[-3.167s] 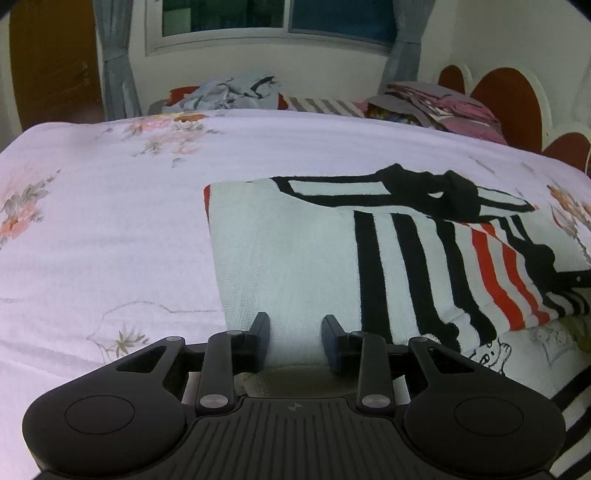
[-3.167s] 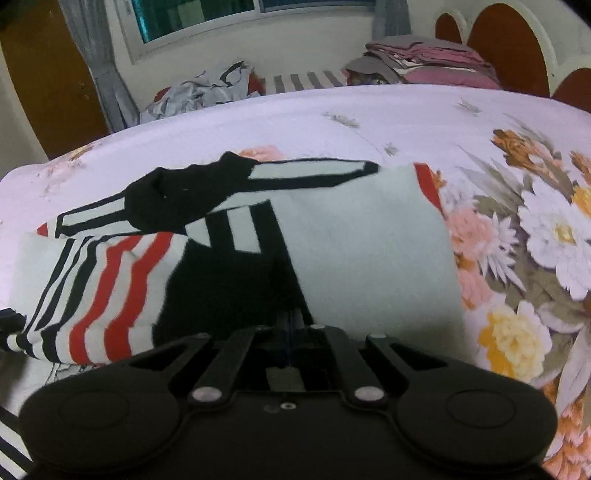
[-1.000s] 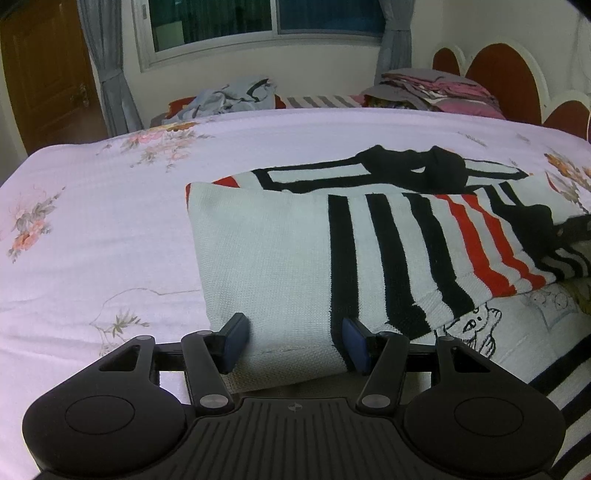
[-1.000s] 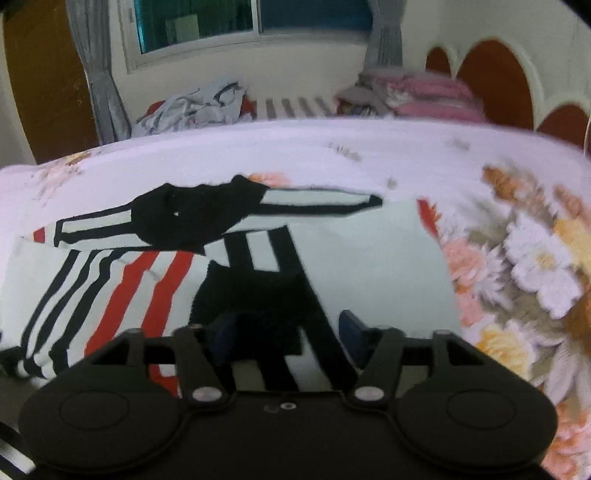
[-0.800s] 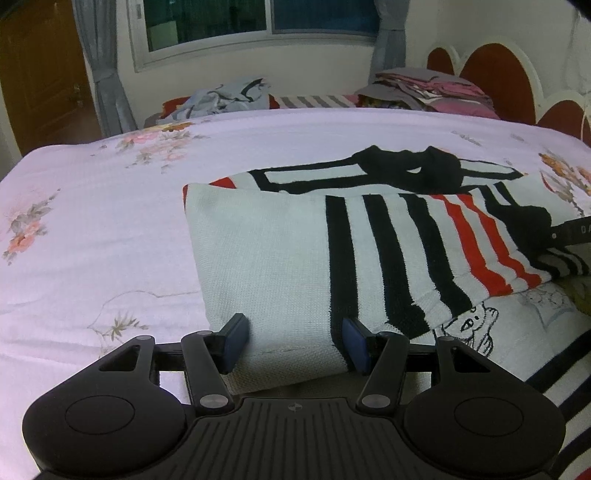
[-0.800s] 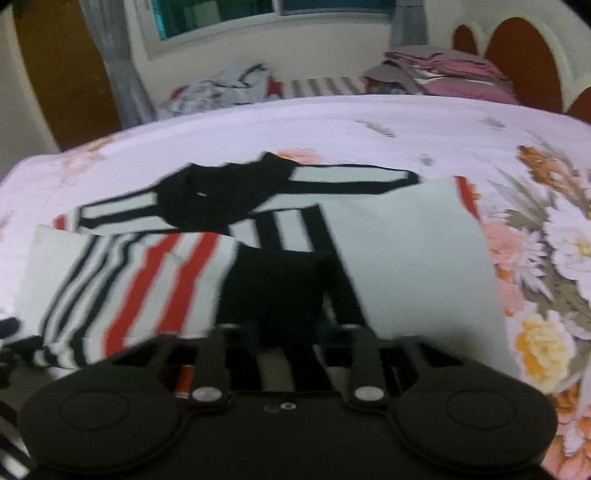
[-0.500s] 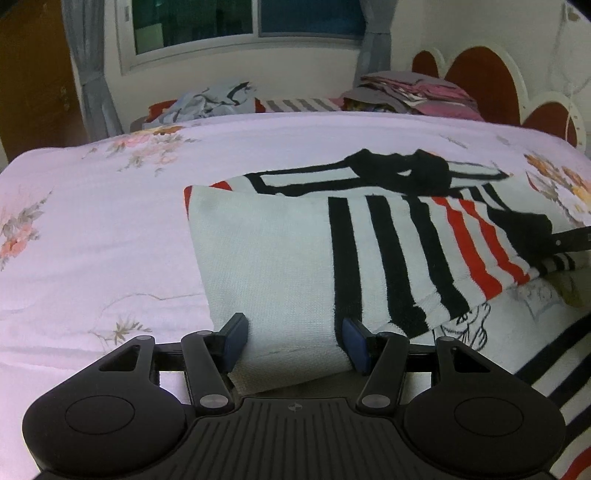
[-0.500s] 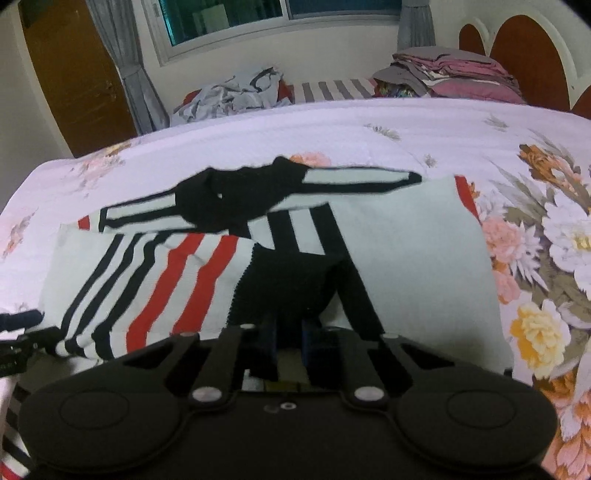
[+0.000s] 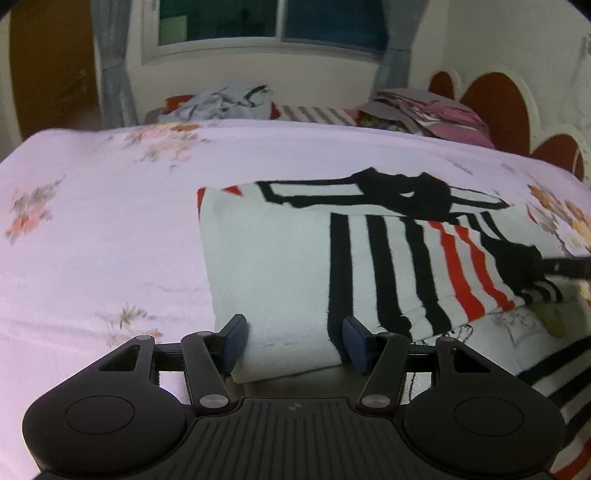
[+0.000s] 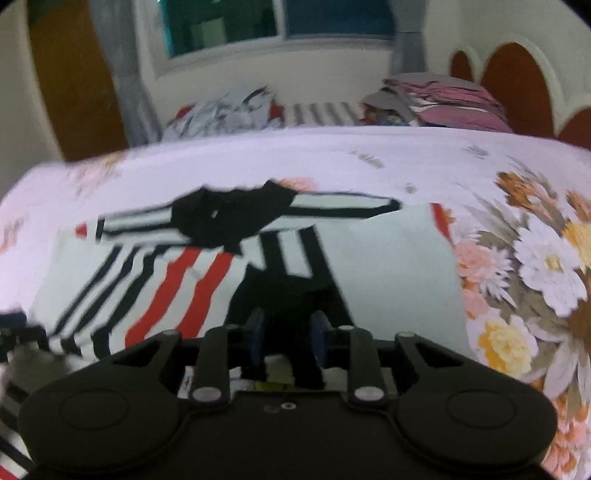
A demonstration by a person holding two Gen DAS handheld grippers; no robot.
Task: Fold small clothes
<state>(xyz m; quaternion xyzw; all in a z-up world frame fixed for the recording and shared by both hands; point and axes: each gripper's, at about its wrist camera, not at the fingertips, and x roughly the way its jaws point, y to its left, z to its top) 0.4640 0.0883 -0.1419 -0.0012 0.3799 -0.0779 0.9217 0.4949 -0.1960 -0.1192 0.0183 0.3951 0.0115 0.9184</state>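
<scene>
**Striped sweater, part-folded, on the bed**

Bedroom; lilac bedspread (image 9: 110,229) with a flower print, bolder blooms on its right side (image 10: 535,266).

- Sweater (image 9: 280,258): white knit with black and red stripes, lying flat near the middle of the bed. A striped sleeve (image 9: 461,266) is folded across the white body; the black collar (image 9: 399,195) sits at the far edge.
- Left claw (image 9: 293,341): about half open, fingers either side of the near left white corner of the sweater. The cloth lies between the pads; I cannot tell whether they press on it.
- Right claw (image 10: 290,341): narrow and opening slightly, with the black cuff end of the folded sleeve (image 10: 288,295) bunched between its pads. Right view is motion-blurred. In the left view its finger (image 9: 565,266) shows at the far right edge, at that same black cuff.
- Under the sweater's near right edge: another white garment (image 9: 517,332) with a drawn figure and black stripes.
- Beyond the bed: a loose grey heap of clothes (image 9: 225,101) on the left, a folded pink stack (image 9: 432,114) on the right, a curtained window (image 9: 273,22) and a scalloped red-brown headboard (image 9: 495,103) on the far right.
</scene>
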